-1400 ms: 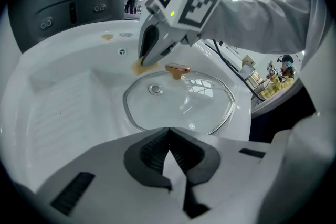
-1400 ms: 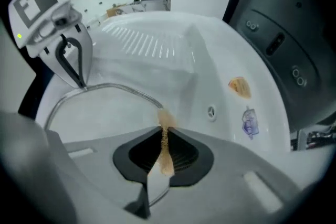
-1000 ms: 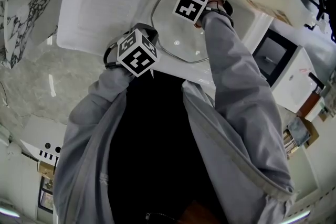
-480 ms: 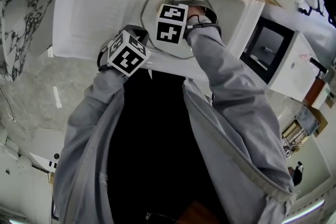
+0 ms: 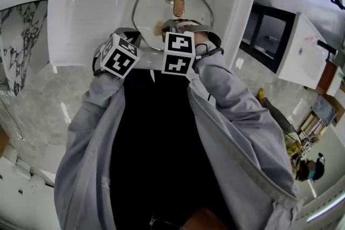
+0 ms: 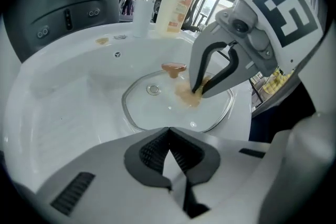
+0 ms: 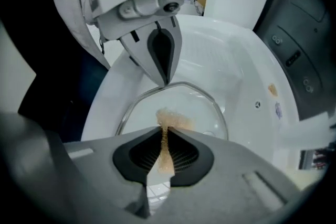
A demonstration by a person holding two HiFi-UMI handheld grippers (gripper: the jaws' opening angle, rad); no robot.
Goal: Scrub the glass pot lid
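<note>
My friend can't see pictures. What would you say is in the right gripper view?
The right gripper pinches a tan scrubbing pad over a glass pot lid lying in a white sink. Across from it, the left gripper, jaws together, points down at the lid's rim.

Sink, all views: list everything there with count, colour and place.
sink: one, white, under everything else.
glass pot lid: one, clear with a metal rim, lying in the sink.
scrub pad: one, tan, on the lid.
soap bottle: one, pale with an orange label, on the sink's far ledge.
left gripper: one, white and grey, shut, tips at the lid's rim.
right gripper: one, white and grey, shut on the pad.
sleeves: two, grey, behind the grippers.
</note>
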